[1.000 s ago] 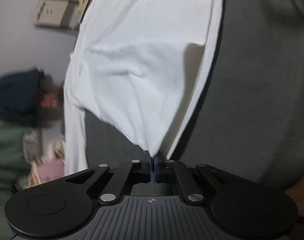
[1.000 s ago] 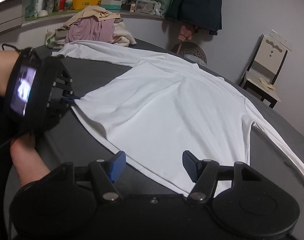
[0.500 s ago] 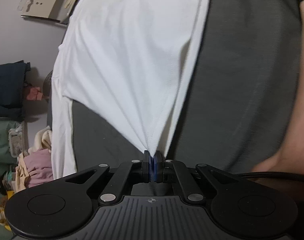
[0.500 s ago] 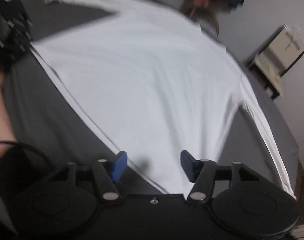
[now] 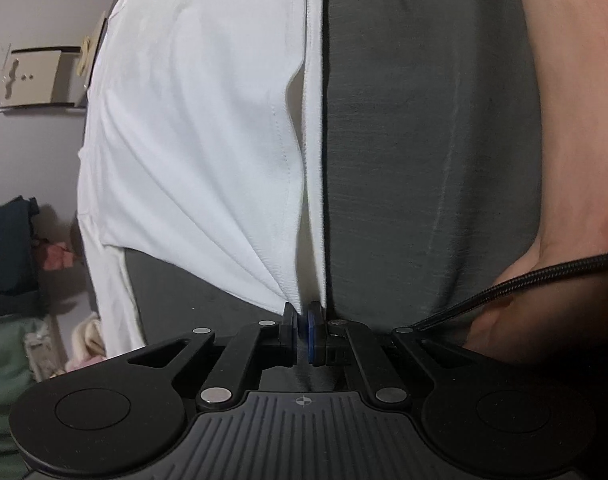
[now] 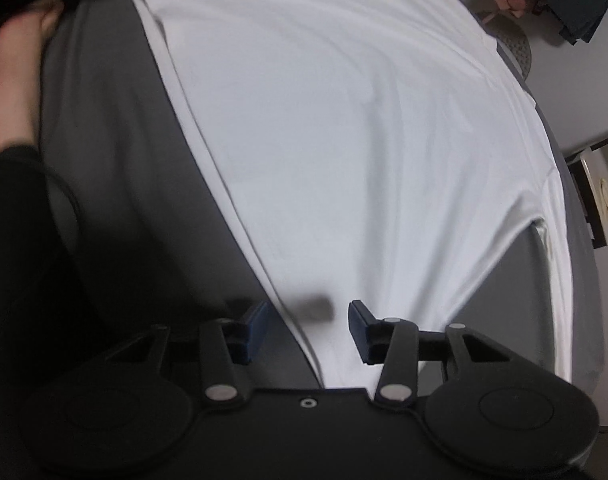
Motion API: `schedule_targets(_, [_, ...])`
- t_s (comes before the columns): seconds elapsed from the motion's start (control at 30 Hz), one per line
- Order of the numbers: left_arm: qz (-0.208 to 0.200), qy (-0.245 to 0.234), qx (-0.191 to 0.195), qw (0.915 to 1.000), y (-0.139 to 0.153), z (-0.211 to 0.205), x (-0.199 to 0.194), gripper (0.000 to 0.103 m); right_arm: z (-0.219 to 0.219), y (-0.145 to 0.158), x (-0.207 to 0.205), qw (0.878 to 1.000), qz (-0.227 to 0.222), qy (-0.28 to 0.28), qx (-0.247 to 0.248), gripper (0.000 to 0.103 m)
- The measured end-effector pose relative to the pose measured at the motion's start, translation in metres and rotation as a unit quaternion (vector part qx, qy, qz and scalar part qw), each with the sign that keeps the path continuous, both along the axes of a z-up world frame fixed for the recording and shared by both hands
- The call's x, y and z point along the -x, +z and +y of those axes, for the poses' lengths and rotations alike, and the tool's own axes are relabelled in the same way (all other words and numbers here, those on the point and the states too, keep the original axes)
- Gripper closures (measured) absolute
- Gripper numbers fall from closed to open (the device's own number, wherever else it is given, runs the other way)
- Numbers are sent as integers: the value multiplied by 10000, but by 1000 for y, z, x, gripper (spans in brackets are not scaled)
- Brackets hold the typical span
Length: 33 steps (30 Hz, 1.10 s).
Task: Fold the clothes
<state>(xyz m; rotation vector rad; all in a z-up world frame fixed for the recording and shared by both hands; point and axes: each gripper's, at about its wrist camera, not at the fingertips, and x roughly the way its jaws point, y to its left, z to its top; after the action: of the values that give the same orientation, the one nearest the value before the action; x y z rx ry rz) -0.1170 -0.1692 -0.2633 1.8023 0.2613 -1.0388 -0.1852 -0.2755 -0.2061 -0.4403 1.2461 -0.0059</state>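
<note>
**White shirt flat on the grey bed, both grippers at the hem**

So the white shirt (image 6: 343,120) is spread out on the grey bed cover (image 6: 116,160), running away from both tools, with one long sleeve (image 6: 559,280) trailing down off to the right of the right gripper.

The left gripper (image 5: 303,334) has the hem corner in it. Its jaws are just beginning to part, with a sliver of gap showing, but the fabric still comes to a point right between the pads, so it is pinched there. The shirt fans out ahead and to the left of the tool, bare cover to the right of it, plus a forearm (image 5: 575,120) and a braided cable (image 5: 523,284) on that side.

The right gripper (image 6: 308,328) is tipped down over the other hem corner. Its jaws are closing, but they still stand well apart with the hem edge lying between them, and the pads aren't on the cloth. A chair (image 6: 599,188) sits off to the far right.
</note>
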Motion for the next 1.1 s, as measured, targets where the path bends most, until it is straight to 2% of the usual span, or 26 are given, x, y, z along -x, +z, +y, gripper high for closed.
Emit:
schedule_targets(0.1, [-127, -2, 96, 9999, 4, 0, 1, 75, 6, 3, -7, 9996, -243, 51, -155, 59])
schedule_targets(0.13, [-154, 11, 134, 9998, 7, 0, 0, 54, 8, 4, -9, 9993, -319, 93, -177, 59])
schedule_targets(0.17, [-202, 45, 183, 9996, 10, 1, 0, 29, 9, 5, -12, 9990, -391, 134, -197, 59])
schedule_targets(0.23, [-284, 111, 353, 9989, 21, 2, -4, 20, 12, 7, -16, 9980, -532, 168, -294, 59])
schedule_targets(0.27, [-193, 143, 397, 9989, 28, 3, -6, 20, 12, 8, -19, 9975, -589, 165, -350, 59])
schedule_targets(0.37, [215, 279, 700, 9969, 49, -2, -8, 19, 15, 8, -22, 9958, -766, 107, -487, 59])
schedule_targets(0.53, [272, -371, 1684, 9846, 57, -20, 23, 20, 25, 8, -23, 9935, -995, -6, -559, 59])
schedule_targets(0.57, [234, -533, 1784, 9822, 55, -25, 29, 20, 28, 7, -24, 9935, -1021, 8, -512, 59])
schedule_targets(0.67, [116, -993, 1544, 9829, 35, -35, 37, 21, 39, 4, -25, 9939, -1058, 203, -246, 59])
schedule_targets(0.7, [106, -1104, 1438, 9834, 29, -37, 38, 24, 44, 3, -25, 9939, -1053, 291, -151, 59])
schedule_targets(0.73, [83, -1155, 1355, 9840, 23, -39, 38, 35, 48, 1, -25, 9938, -1047, 369, -56, 59])
schedule_targets(0.77, [56, -1114, 1293, 9853, 18, -41, 35, 41, 51, -1, -26, 9937, -1028, 438, 38, 59])
schedule_targets(0.83, [56, -1037, 1218, 9871, 13, -43, 36, 47, 58, -6, -26, 9933, -978, 573, 225, 59])
schedule_targets(0.93, [77, -1051, 1254, 9865, 11, -41, 37, 48, 63, -9, -26, 9923, -940, 733, 345, 59])
schedule_targets(1.0, [94, -1036, 1307, 9860, 11, -42, 36, 59, 64, -9, -25, 9922, -941, 751, 310, 59])
schedule_targets(1.03, [97, -1009, 1326, 9860, 11, -42, 36, 69, 64, -10, -26, 9924, -937, 734, 313, 59])
schedule_targets(1.1, [125, -926, 1312, 9869, 10, -45, 35, 76, 64, -11, -27, 9928, -923, 691, 338, 59])
